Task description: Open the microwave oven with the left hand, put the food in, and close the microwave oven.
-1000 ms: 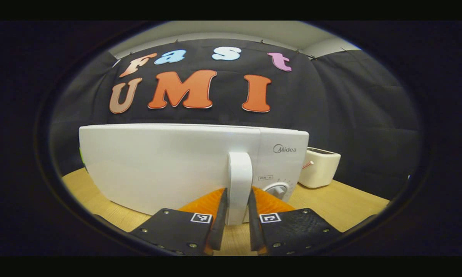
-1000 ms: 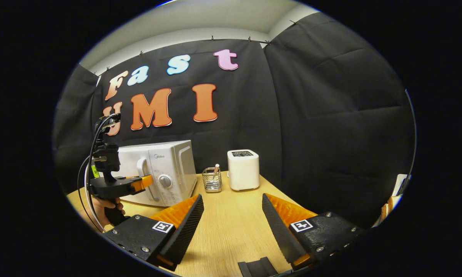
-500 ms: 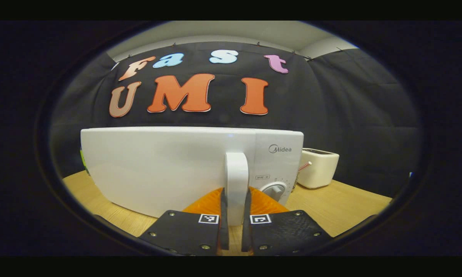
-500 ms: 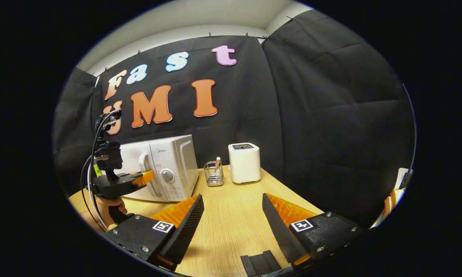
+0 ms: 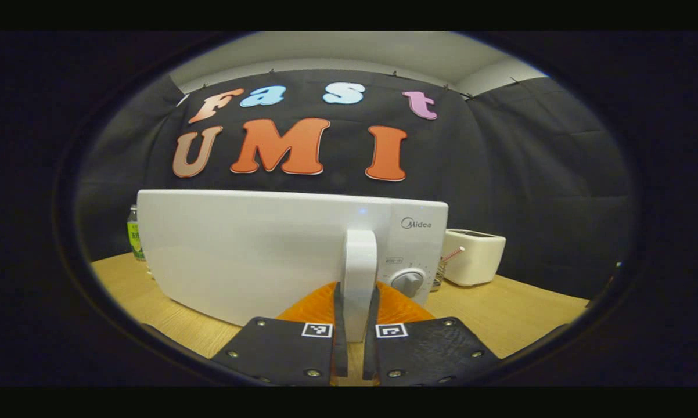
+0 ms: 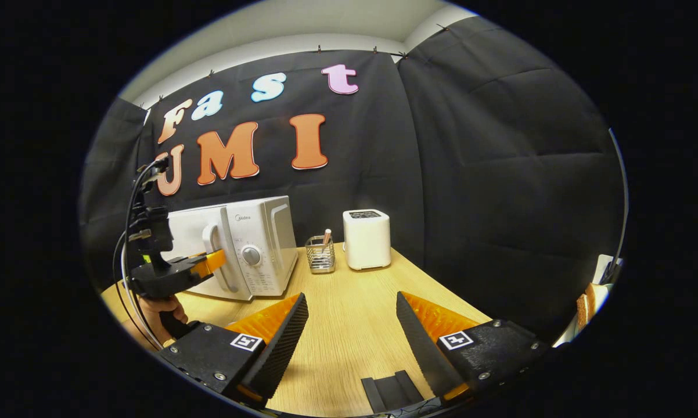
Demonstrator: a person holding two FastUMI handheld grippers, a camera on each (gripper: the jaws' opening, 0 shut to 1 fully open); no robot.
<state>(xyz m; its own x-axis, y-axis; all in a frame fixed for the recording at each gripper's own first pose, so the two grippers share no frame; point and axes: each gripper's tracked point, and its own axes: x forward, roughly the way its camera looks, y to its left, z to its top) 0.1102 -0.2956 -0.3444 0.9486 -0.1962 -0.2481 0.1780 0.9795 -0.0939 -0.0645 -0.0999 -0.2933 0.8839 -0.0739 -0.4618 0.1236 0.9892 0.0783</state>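
Clamping microwave handle (image 5: 359, 273) between fingers, left tool (image 5: 353, 348).

Your microwave (image 5: 256, 249) looks like smooth white plastic or painted metal with a soft sheen, and its handle (image 5: 359, 273) is glossy white plastic. The table (image 6: 349, 337) shows a matt, light wood grain. The toaster (image 6: 366, 239) has a smooth, satin white shell. The small basket (image 6: 320, 262) is shiny wire metal. The wall cloth (image 6: 500, 174) hangs matt black and creased.
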